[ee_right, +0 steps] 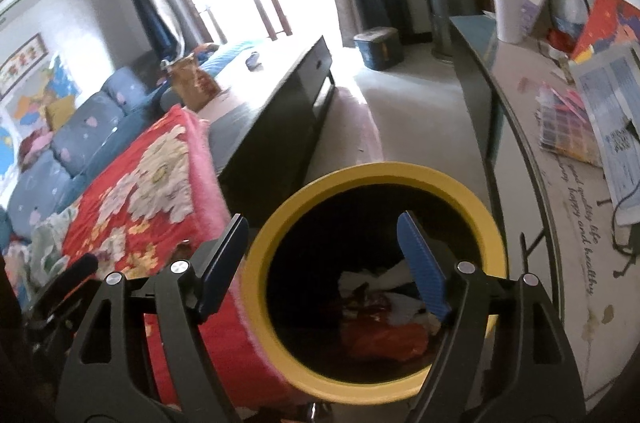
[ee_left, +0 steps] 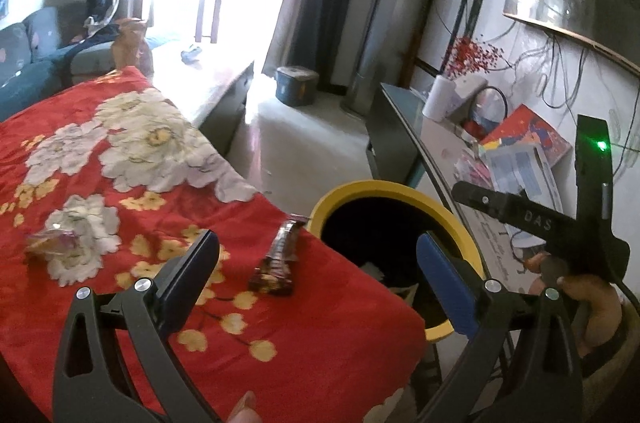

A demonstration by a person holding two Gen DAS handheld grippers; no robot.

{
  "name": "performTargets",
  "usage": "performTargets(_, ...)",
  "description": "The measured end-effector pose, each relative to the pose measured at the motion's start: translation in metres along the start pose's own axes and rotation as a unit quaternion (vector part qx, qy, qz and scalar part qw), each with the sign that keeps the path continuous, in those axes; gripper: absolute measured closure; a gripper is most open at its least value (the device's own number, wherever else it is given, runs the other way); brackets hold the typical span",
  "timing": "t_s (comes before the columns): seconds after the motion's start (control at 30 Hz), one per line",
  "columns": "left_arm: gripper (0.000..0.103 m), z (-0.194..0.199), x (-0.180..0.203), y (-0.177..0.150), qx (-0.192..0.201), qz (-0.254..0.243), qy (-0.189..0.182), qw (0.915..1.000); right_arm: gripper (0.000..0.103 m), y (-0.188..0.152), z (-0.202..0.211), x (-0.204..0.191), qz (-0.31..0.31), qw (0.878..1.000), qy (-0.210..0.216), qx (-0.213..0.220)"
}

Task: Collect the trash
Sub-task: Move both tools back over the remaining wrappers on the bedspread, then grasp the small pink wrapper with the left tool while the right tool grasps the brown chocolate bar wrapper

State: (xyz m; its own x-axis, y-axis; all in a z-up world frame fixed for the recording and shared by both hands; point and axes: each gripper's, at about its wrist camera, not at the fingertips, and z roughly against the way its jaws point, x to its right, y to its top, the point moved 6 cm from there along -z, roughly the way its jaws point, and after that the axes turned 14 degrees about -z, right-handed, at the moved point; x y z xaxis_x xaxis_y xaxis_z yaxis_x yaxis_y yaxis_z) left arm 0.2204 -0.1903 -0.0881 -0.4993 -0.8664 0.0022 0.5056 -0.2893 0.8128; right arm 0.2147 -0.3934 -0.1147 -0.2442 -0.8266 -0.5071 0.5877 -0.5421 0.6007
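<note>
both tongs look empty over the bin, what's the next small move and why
Probably swing the left tongs back over the red floral blanket and down onto the dark snack wrapper. Both tongs stand open and empty, the right tongs above the yellow-rimmed trash bin, and that wrapper lies nearest the bin.

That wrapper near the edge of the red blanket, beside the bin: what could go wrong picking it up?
The wrapper lies flat on the soft blanket, so the open left gripper might pinch cloth along with it. It sits close to the bin; a nudge could knock it to the floor. The right gripper, over the bin, could collide with the left.
</note>
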Motion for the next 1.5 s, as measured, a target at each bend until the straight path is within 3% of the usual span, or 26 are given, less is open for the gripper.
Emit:
performTargets(0.83, 0.007, 0.047, -0.108, -0.018, 0.032, 0.094, 0.083, 0.9916, 0.035, -0.045, -0.005, -0.091, 0.082, 0.994, 0.051, -0.045)
performTargets(1.17, 0.007, 0.057, -0.158, -0.045, 0.029, 0.154, 0.112, 0.9813, 0.035, -0.073, -0.034, -0.114, 0.097, 0.991, 0.047, -0.082)
performTargets(1.5, 0.007, 0.061, -0.209, -0.079, 0.014, 0.222, 0.142, 0.9646, 0.039, -0.096, -0.070, -0.126, 0.088, 0.987, 0.042, -0.124)
